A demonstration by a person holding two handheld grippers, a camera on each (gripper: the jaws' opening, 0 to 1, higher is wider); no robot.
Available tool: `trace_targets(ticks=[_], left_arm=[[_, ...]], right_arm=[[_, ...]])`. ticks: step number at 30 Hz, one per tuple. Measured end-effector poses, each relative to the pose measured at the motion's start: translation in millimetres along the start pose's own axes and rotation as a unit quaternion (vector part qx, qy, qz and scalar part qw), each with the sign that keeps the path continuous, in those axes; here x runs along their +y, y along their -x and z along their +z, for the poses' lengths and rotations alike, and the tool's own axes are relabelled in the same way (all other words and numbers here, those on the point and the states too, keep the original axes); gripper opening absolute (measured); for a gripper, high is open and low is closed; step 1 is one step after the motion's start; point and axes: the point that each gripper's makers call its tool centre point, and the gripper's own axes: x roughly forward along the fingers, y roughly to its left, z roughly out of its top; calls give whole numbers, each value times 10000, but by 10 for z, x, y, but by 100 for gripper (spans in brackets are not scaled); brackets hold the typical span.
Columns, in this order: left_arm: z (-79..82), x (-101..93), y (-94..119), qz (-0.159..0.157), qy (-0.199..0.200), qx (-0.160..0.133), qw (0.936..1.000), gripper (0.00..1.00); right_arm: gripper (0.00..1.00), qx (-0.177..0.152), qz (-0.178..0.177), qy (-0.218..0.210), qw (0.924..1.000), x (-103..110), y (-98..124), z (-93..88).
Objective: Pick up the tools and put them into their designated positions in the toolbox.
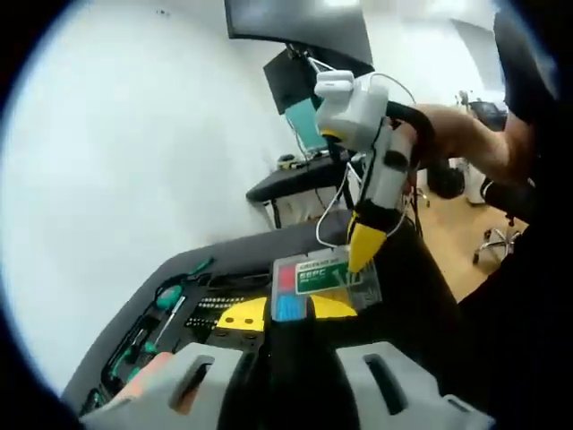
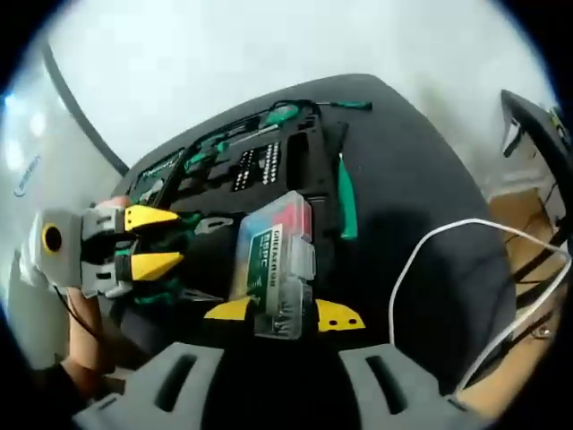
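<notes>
A clear plastic bit case point(image 2: 273, 269) with a green label and coloured inserts hangs above the open black toolbox point(image 2: 251, 161). My right gripper point(image 2: 283, 313) is shut on the case's near end, a yellow tip on either side. In the left gripper view the right gripper point(image 1: 363, 246) comes down from the upper right onto the case point(image 1: 322, 279). My left gripper point(image 1: 287, 311) is open just short of the case; in the right gripper view it stands to the case's left point(image 2: 166, 242), yellow jaws apart. Green-handled tools lie in the toolbox point(image 1: 175, 318).
A green screwdriver point(image 2: 346, 202) lies on the dark table point(image 2: 421, 179) right of the toolbox. A white cable point(image 2: 430, 251) loops over the table's right side. Behind are a white wall, a desk with monitors point(image 1: 295, 179), an office chair point(image 1: 497, 242) and a person's arm point(image 1: 466, 143).
</notes>
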Motion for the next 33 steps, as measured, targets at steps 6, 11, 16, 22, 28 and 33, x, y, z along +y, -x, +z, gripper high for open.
trace_targets(ticks=[6, 11, 16, 22, 28, 33], left_arm=[[54, 17, 152, 56, 43, -205, 9998, 17], [32, 52, 184, 125, 105, -260, 9995, 17], [12, 35, 163, 132, 115, -264, 9995, 17], [18, 53, 149, 149, 176, -287, 9993, 17], [1, 79, 179, 249, 159, -155, 9994, 17], [69, 193, 274, 382, 292, -270, 9985, 17]], right_arm=[[18, -146, 386, -619, 9972, -3, 62, 15], [15, -155, 834, -1009, 9913, -9, 99, 65], [16, -131, 915, -954, 9911, 25, 52, 53], [20, -289, 1935, -1231, 9729, 324, -65, 56], [17, -696, 2071, -1300, 9671, 281, 79, 157], [17, -343, 3794, -2946, 8764, 639, 338, 177]])
